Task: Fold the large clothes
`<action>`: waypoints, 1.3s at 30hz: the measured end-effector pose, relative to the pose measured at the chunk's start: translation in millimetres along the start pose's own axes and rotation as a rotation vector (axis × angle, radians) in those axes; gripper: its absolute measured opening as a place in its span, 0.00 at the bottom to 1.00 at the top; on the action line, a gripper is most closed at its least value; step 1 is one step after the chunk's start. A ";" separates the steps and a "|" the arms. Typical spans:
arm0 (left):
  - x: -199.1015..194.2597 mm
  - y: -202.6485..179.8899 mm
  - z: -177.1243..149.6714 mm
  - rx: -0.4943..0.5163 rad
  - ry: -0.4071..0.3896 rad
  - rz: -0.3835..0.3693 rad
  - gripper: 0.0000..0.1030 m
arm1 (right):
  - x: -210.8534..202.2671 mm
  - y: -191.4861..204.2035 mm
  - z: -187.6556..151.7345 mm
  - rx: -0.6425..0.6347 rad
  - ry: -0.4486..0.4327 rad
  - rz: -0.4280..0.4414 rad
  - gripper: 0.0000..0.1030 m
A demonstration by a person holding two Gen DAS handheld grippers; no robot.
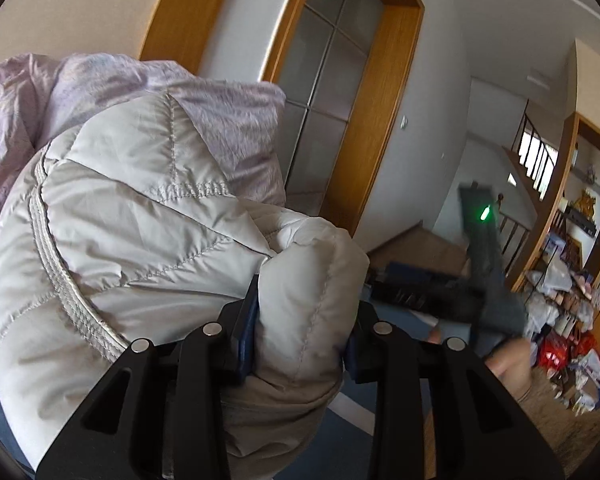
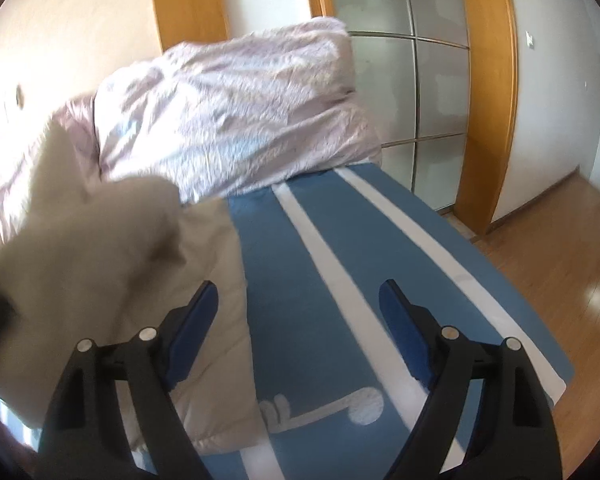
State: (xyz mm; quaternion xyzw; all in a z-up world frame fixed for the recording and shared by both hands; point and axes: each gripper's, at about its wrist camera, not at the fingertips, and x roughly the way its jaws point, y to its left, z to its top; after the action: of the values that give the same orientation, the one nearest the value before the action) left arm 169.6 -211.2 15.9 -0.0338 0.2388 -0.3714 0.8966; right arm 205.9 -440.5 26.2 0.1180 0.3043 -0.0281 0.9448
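Firmly, left gripper (image 1: 302,330) pinches puffy quilted jacket (image 1: 140,240); right gripper (image 2: 300,320) gapes.

Beige jacket (image 1: 140,248) (quilted); blue, white-striped bedspread (image 2: 340,264).

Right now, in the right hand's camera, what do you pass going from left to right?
Beige puffy jacket → blue bed cover with white stripes → wooden floor.
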 end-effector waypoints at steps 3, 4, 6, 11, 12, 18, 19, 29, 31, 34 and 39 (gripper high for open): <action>10.1 -5.8 -2.1 0.039 0.021 0.022 0.34 | -10.0 -2.7 10.9 0.021 -0.012 0.102 0.80; 13.1 -8.4 -4.3 0.053 0.028 0.030 0.34 | -12.2 -1.1 19.0 0.032 -0.007 0.175 0.80; 19.3 -12.3 -8.0 0.072 0.039 0.041 0.34 | -11.1 3.6 35.1 0.047 0.013 0.318 0.80; 35.8 -23.4 -22.8 0.115 0.074 0.054 0.34 | 15.2 38.3 61.7 -0.014 0.151 0.547 0.79; 39.3 -25.9 -26.1 0.128 0.080 0.058 0.34 | 22.1 45.6 63.6 -0.025 0.176 0.562 0.78; 57.8 -32.9 -34.9 0.195 0.117 0.083 0.34 | 72.9 73.5 61.6 -0.020 0.339 0.587 0.63; 60.7 -33.4 -35.9 0.205 0.125 0.089 0.34 | 75.6 75.0 60.9 -0.013 0.346 0.603 0.62; 45.0 -47.0 -39.5 0.287 0.129 0.139 0.37 | 100.1 72.7 49.1 -0.004 0.379 0.498 0.15; 21.0 -47.0 -35.0 0.279 0.126 0.110 0.41 | 101.4 69.6 47.6 -0.009 0.372 0.476 0.13; -26.9 -34.2 -19.0 0.237 0.080 0.077 0.54 | 101.9 68.6 46.4 -0.034 0.360 0.436 0.12; -72.2 35.8 25.7 0.099 -0.003 0.156 0.57 | 100.2 68.3 42.9 -0.056 0.342 0.397 0.12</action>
State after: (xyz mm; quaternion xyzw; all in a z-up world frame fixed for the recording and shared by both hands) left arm 160.5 -139.0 59.2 0.0288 0.2205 -0.3115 0.9239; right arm 320.3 -382.6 15.7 0.1521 0.4313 0.1868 0.8695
